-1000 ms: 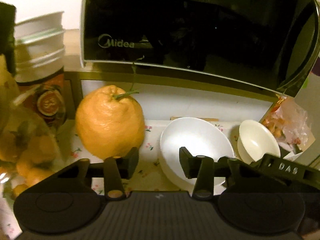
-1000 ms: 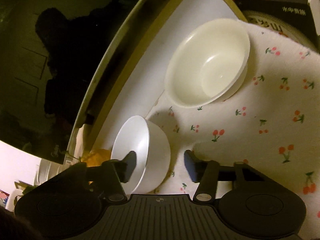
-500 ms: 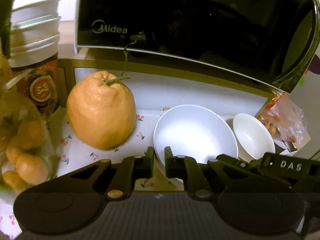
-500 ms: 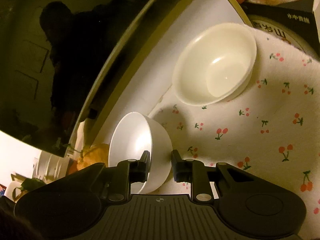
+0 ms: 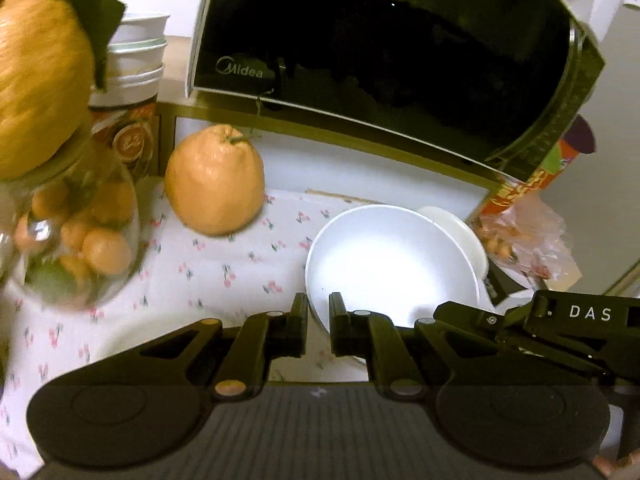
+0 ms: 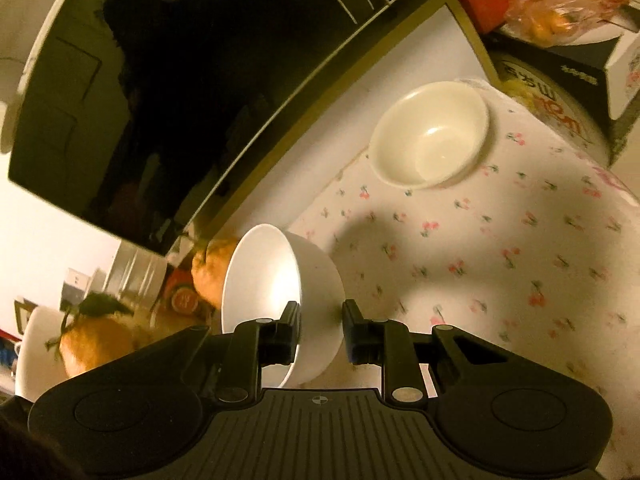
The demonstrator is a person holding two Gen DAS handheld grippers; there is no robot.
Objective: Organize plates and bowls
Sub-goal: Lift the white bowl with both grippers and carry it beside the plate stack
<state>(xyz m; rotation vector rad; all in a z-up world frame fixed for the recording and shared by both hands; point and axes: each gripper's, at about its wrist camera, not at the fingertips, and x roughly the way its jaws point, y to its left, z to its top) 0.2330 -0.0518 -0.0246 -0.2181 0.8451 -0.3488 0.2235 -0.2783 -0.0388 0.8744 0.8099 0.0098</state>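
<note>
A white bowl (image 5: 392, 264) is held off the cherry-print cloth (image 5: 224, 264). My left gripper (image 5: 318, 322) is shut on its near rim. My right gripper (image 6: 320, 330) is shut on the rim of the same bowl (image 6: 276, 280), one finger inside and one outside, and its body (image 5: 568, 320) shows at the right of the left wrist view. A smaller cream bowl (image 6: 430, 136) rests on the cloth (image 6: 520, 248) beyond, near the microwave's base; it peeks out behind the white bowl in the left wrist view (image 5: 464, 232).
A black Midea microwave (image 5: 380, 56) on a stand overhangs the back. A large orange citrus (image 5: 216, 184) sits on the cloth at the left. A glass jar of small oranges (image 5: 72, 240) stands at the far left, paper cups (image 5: 136, 64) behind. Snack packets (image 6: 540, 8) and a box lie right.
Both grippers closed on the white bowl's rim and lifted it up and back from the cloth. It now stands well above the cream bowl.
</note>
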